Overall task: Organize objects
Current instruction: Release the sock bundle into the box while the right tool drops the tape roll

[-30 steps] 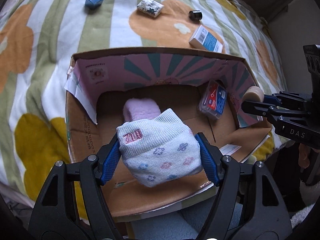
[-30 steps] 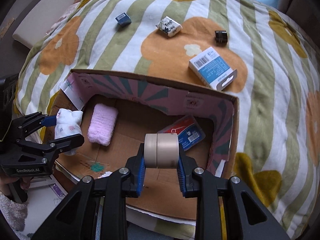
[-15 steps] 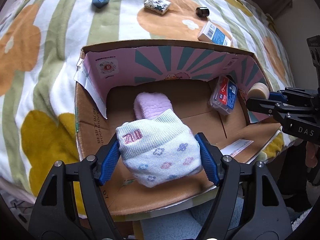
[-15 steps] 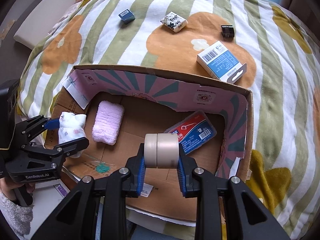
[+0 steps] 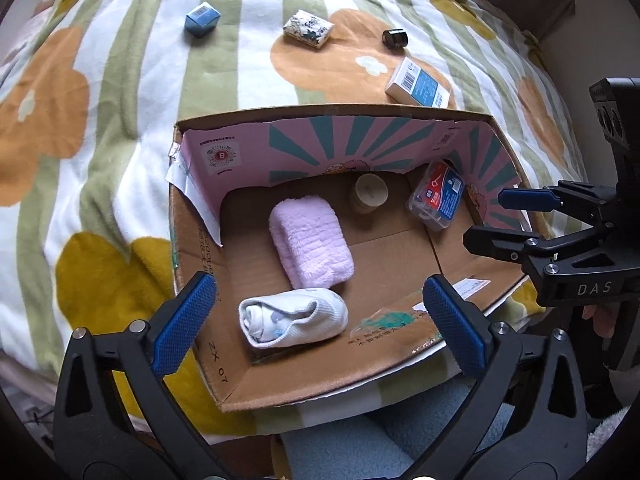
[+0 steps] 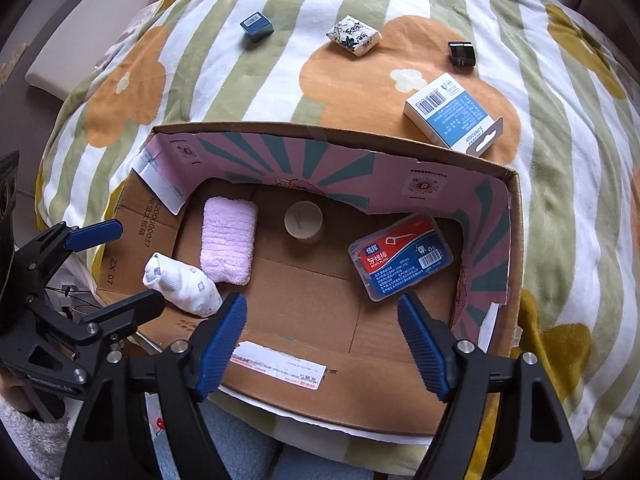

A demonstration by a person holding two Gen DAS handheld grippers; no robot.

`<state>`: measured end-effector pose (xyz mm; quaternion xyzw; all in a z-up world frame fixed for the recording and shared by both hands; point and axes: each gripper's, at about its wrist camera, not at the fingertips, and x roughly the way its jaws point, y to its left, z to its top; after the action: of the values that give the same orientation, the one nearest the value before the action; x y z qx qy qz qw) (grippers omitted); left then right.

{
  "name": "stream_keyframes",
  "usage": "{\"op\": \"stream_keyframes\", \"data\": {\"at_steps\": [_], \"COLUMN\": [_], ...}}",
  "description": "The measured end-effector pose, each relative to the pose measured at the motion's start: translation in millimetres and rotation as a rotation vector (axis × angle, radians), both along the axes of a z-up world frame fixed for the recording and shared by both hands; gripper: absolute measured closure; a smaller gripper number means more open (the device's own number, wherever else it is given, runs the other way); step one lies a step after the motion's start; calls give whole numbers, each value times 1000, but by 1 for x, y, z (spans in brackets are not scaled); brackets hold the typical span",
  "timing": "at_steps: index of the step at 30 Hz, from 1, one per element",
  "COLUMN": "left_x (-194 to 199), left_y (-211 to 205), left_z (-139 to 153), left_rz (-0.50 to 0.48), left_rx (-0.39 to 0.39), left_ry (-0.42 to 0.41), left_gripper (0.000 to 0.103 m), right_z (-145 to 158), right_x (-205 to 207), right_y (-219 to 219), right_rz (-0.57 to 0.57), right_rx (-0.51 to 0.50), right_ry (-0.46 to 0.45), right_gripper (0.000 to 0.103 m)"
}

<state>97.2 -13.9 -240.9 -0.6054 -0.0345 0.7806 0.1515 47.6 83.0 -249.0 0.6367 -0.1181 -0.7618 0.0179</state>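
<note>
An open cardboard box (image 5: 340,118) (image 6: 516,220) lies on a flowered blanket. Inside it are a rolled white sock (image 5: 294,318) (image 6: 182,280), a pink towel (image 5: 310,246) (image 6: 229,244), a beige tape roll (image 5: 370,194) (image 6: 303,222) and a floss-pick case (image 5: 438,196) (image 6: 400,256). My left gripper (image 5: 320,312) (image 6: 116,266) is open and empty above the sock. My right gripper (image 6: 322,344) (image 5: 506,216) is open and empty over the box's near side.
On the blanket behind the box lie a small blue box (image 5: 202,18) (image 6: 257,26), a patterned white packet (image 5: 308,30) (image 6: 353,35), a small black object (image 5: 395,39) (image 6: 461,54) and a white-and-blue carton (image 5: 420,86) (image 6: 452,114).
Both grippers have opened. The sock has dropped from the left gripper and the tape roll from the right; both now lie in the box.
</note>
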Motion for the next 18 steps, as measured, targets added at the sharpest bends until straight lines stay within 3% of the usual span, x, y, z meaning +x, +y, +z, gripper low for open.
{"op": "stream_keyframes", "data": {"at_steps": [18], "left_x": [-8], "left_y": [-18], "left_z": [25], "left_rz": [6], "left_rx": [35], "left_ry": [38], "left_gripper": [0], "right_z": [11], "right_x": [-8], "right_y": [-2], "right_rz": [-13], "right_rx": [-2], "right_ry": [-5], "right_gripper": [29]}}
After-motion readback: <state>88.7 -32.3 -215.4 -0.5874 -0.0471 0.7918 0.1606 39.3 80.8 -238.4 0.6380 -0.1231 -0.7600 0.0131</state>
